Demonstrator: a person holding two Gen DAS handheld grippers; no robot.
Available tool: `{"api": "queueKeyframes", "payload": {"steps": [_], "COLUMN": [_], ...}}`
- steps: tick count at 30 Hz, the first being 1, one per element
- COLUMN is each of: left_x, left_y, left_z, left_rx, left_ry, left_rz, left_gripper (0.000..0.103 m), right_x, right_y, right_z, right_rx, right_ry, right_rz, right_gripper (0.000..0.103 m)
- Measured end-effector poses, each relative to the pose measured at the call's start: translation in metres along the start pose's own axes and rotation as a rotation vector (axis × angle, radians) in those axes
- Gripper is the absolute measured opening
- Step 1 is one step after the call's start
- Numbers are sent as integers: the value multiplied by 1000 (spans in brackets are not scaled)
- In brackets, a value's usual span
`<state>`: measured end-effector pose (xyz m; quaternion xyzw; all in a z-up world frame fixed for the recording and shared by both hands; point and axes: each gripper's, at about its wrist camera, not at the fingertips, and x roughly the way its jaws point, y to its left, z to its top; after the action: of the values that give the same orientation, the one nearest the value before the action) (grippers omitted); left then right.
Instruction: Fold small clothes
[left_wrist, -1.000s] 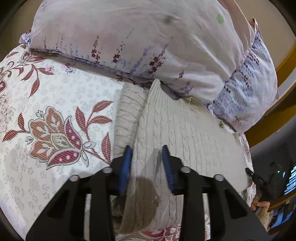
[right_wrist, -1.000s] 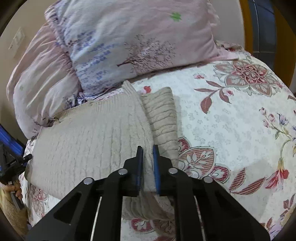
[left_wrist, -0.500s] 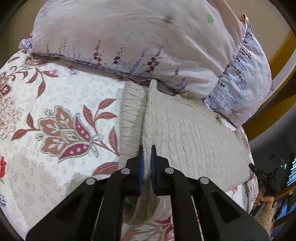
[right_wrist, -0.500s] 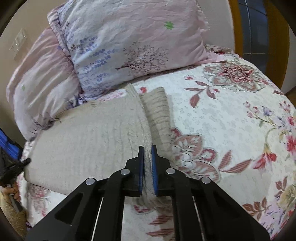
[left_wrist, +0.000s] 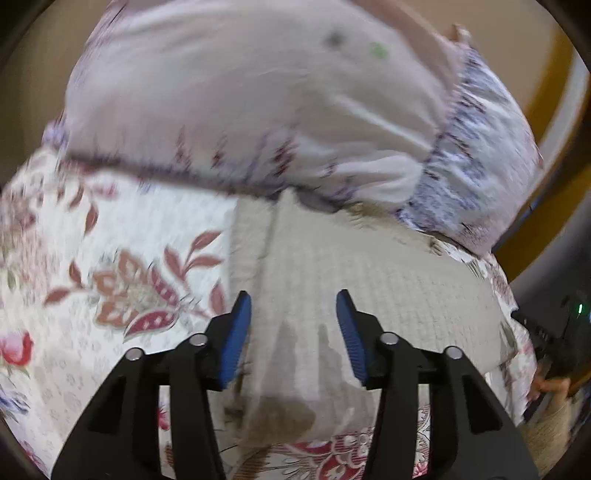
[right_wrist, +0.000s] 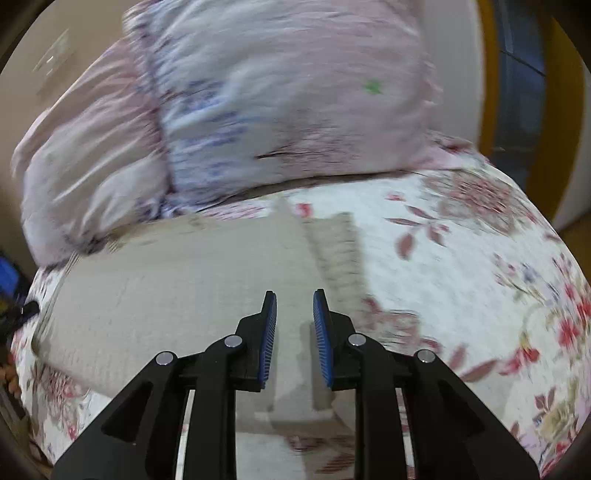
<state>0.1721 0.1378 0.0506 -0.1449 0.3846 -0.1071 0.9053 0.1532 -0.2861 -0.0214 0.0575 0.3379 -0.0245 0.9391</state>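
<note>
Sweater (left_wrist: 369, 280), beige knit, lies folded on floral bedspread (left_wrist: 122, 236) just below pillows (left_wrist: 258, 110). Left gripper (left_wrist: 293, 325) and right gripper (right_wrist: 294, 328) jaws just opened, spread above the knit, pinching nothing. Pull both clear without snagging the fold edge.

Both cams sit just behind their own gripper fingers, looking fwd and down at the bed from close up. Left wrist view: left gripper (left_wrist: 293, 312) at bottom centre, over the left end of the folded sweater (left_wrist: 369, 280), bedspread (left_wrist: 110, 240) to its left, pillows (left_wrist: 258, 110) across the top. Right wrist view: right gripper (right_wrist: 294, 308) over the sweater's (right_wrist: 177, 280) right end, bedspread (right_wrist: 461, 277) to the right, pillows (right_wrist: 277, 103) behind. Shared: sweater, pillows, bedspread, seen from opposite ends. Both frames motion-blurred
</note>
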Motion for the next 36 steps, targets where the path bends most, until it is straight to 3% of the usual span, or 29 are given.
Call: {"api": "queueKeyframes", "payload": {"steps": [2,7,9,13,16,19,20,27,30,36], "left_x": [1,23,34,32,21,11,12,35,41,47], "left_y": [-14,-25,-20,-20,-5,19,26,68,71,72], "left_z": [-2,-11,-17,-20,-10,1,5,10,8,8], "left_rx": [51,86,73,92,-9,-128,-169,-411,-455,-482], "left_ry": [-4,75,117,114,91,49,48,113,126,129], "left_rz": [-10,-8,-3,-5,-93,-133,-133,-190,-212,-232], "left_gripper": [57,57,57,57,58,63,64,64,64,67], "right_x": [9,34,36,34,28,23,23,45,52,69], "right_y": [15,29,24,21,29,45,57,122,143,157], "right_z": [-2,-13,-19,-20,-12,-2,1,8,7,3], "right_rx": [-47,-91,-69,-45,-30,-64,-97,-218,-272,-299], "right_ry": [27,119,111,129,146,105,90,106,99,128], "right_rz": [16,-28,-11,-1,-26,21,28,100,117,80], "right_gripper": [22,27,28,28,32,54,56,55,45,44]}}
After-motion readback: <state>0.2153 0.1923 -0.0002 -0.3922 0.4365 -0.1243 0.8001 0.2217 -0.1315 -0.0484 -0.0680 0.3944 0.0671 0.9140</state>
